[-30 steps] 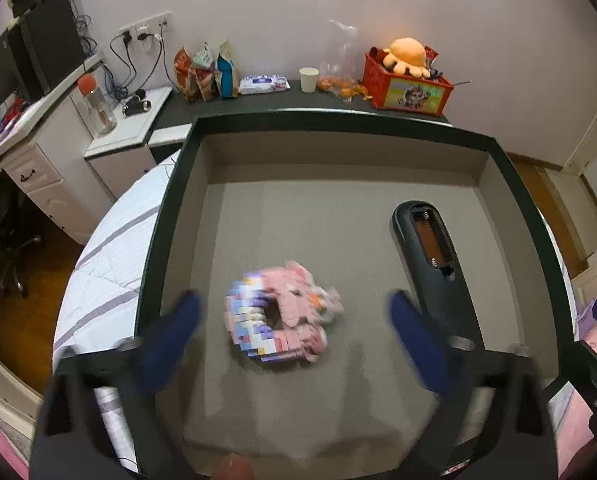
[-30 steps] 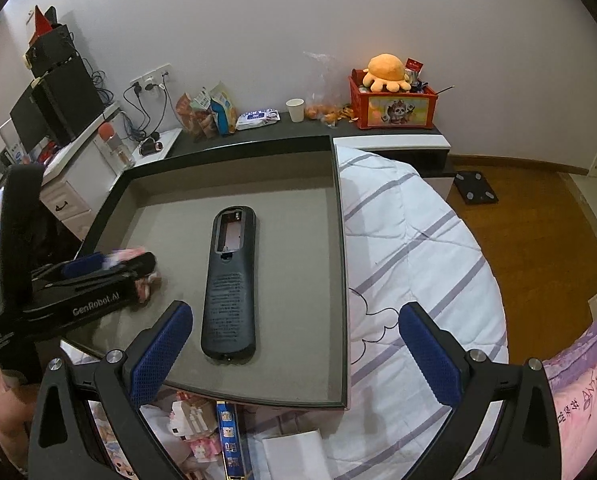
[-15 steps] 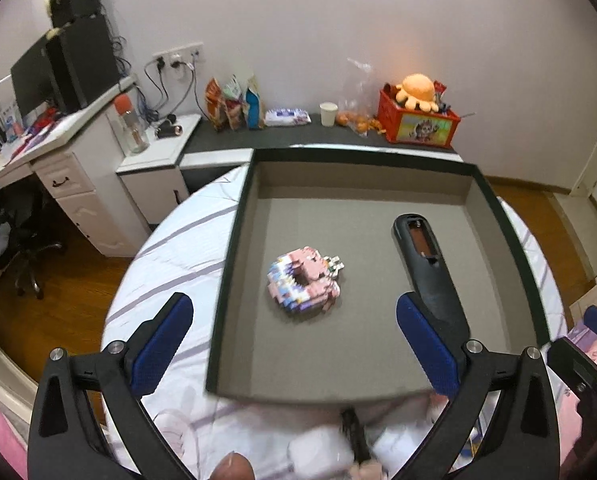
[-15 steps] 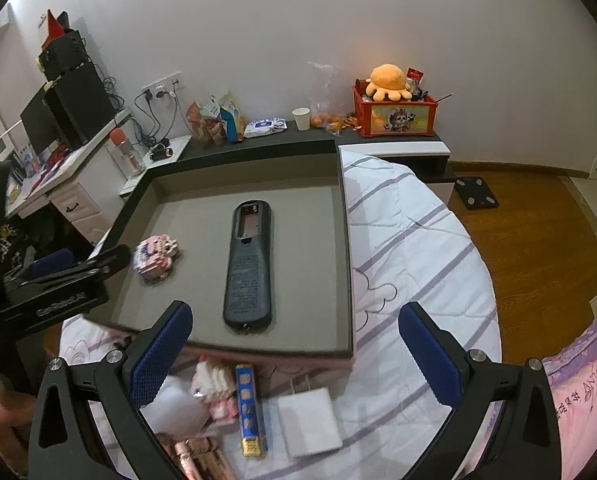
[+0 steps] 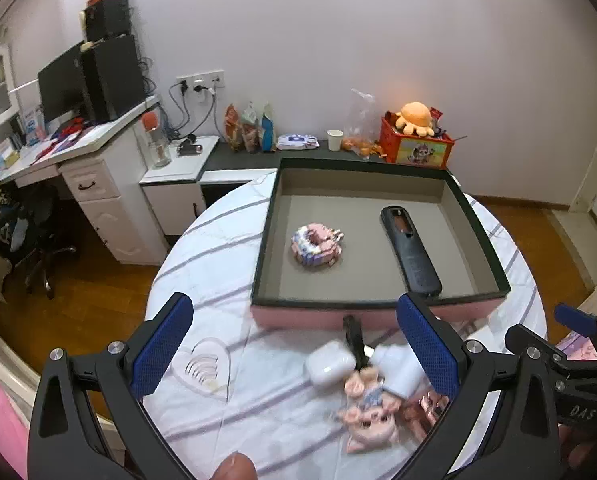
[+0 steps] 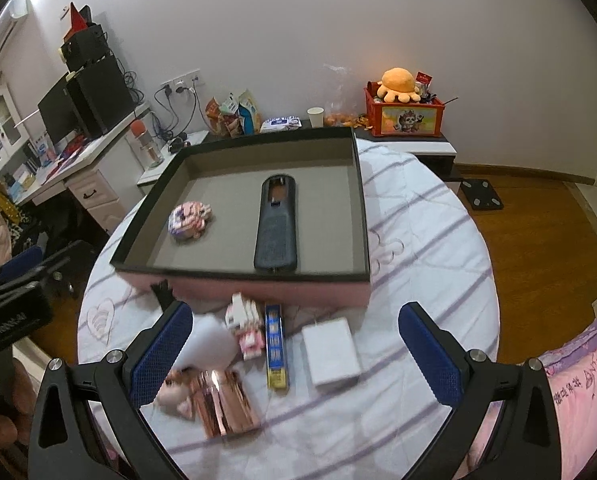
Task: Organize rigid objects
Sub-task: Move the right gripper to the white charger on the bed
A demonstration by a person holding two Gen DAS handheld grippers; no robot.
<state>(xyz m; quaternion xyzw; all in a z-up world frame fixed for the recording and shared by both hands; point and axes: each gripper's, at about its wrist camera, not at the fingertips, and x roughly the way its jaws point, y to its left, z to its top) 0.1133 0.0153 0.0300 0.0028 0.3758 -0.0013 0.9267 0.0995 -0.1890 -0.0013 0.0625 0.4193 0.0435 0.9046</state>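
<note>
A pink box with a dark rim (image 5: 378, 303) (image 6: 242, 273) stands on the round table. In it lie a pink block toy (image 5: 316, 245) (image 6: 189, 221) and a black remote (image 5: 409, 249) (image 6: 276, 222). In front of the box lie a white earbud case (image 5: 329, 363) (image 6: 210, 344), a pink pig figure (image 5: 364, 414), a rose-gold case (image 6: 222, 404), a blue stick (image 6: 276, 346), a white box (image 6: 330, 351) and a small block toy (image 6: 245, 328). My left gripper (image 5: 294, 352) is open and empty above the table. My right gripper (image 6: 294, 354) is open and empty above the loose items.
The table has a white striped cloth (image 6: 426, 240). A desk with a monitor (image 5: 64, 88) stands at the left. A low shelf at the wall holds snacks, a paper cup (image 5: 334, 139) and a red box with an orange plush (image 5: 416, 142). A scale (image 6: 480, 195) lies on the wooden floor.
Both grippers have pulled back and up from the box. The left one has left the block toy in the box. The loose items in front of the box have come into view.
</note>
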